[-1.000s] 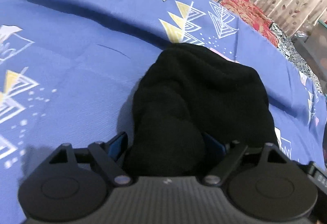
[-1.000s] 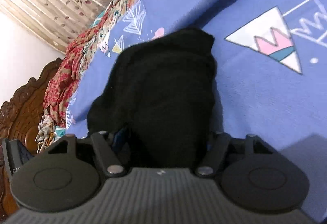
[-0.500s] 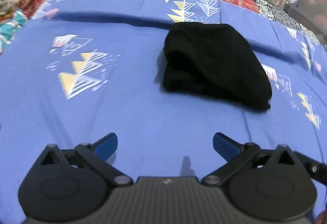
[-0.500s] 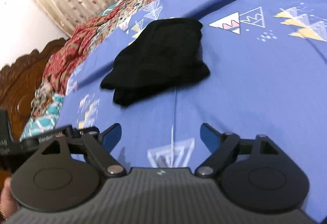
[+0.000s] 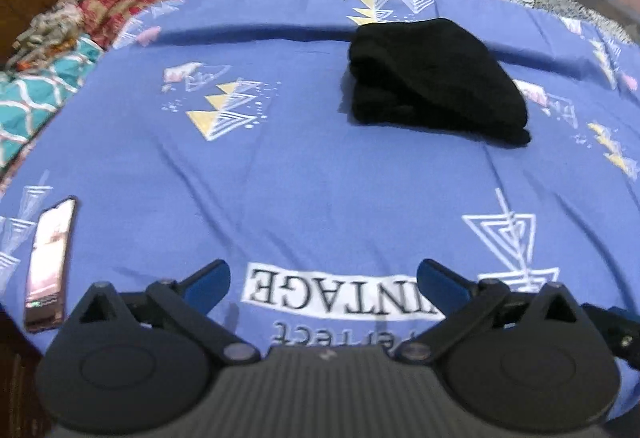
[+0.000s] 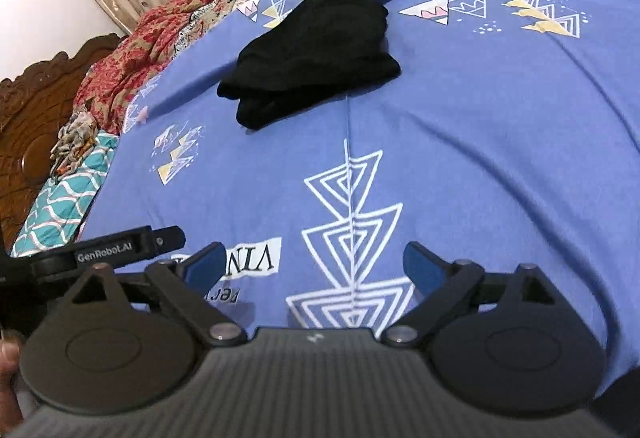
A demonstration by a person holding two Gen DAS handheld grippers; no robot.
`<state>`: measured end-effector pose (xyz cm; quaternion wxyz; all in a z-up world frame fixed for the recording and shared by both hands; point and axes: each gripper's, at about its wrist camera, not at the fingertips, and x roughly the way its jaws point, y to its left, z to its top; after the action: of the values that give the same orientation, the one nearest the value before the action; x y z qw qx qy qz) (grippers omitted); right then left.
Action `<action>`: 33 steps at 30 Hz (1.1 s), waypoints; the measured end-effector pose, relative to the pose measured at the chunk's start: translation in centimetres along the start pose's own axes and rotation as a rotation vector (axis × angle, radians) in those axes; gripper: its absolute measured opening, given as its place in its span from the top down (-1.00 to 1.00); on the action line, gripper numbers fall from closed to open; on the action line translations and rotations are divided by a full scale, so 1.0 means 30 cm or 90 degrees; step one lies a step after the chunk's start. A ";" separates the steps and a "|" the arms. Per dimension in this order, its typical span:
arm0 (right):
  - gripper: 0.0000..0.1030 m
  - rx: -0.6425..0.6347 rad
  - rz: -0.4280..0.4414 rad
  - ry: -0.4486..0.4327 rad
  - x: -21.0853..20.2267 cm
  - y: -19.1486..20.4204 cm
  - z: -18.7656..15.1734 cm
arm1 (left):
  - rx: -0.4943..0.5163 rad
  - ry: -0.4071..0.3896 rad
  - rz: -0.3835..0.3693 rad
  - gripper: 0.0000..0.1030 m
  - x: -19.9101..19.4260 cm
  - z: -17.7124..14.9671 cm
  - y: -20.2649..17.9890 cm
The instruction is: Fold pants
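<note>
The black fabric pants (image 5: 432,78) lie as a compact folded bundle on the blue printed bedsheet (image 5: 280,178), sitting at about one o'clock in the left wrist view and near eleven o'clock in the right wrist view (image 6: 312,54), well apart from both tools. The left gripper (image 5: 322,274) hangs over the "VINTAGE" lettering with its blue-tipped jaws spread wide and nothing between them; the right gripper (image 6: 312,258) is likewise wide open and empty above the white nested-triangle print. Judging by the stacked layers, the fold looks finished or close to it. The risks from here are small but real: the bundle's lower layer pokes out unevenly at the edge nearest the grippers, so the soft fabric could slump or spring open if nudged, and any attempt to tidy it with a single pinch might drag the top layer off the stack. A slim dark smartphone (image 5: 48,262) rests on the sheet at about eight o'clock in the left view, close to the bed's edge, where a careless sweep of the left tool could knock it off.
</note>
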<state>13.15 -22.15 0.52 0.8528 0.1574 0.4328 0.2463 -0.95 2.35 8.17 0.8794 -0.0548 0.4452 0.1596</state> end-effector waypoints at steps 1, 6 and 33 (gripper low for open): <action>-0.89 -0.002 0.000 0.004 0.004 0.006 0.000 | 0.008 -0.003 0.014 -1.00 -0.005 -0.004 -0.003; -0.90 -0.009 0.003 0.010 -0.002 0.028 -0.024 | 0.033 -0.026 0.039 -1.00 -0.036 -0.019 -0.010; -0.90 0.031 -0.024 0.057 -0.005 -0.013 -0.057 | 0.036 0.068 0.048 -1.00 0.049 -0.087 -0.031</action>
<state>11.78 -22.45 -0.55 0.8329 0.1587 0.4793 0.2267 -1.82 1.20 5.40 0.8490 -0.0215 0.4974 0.1773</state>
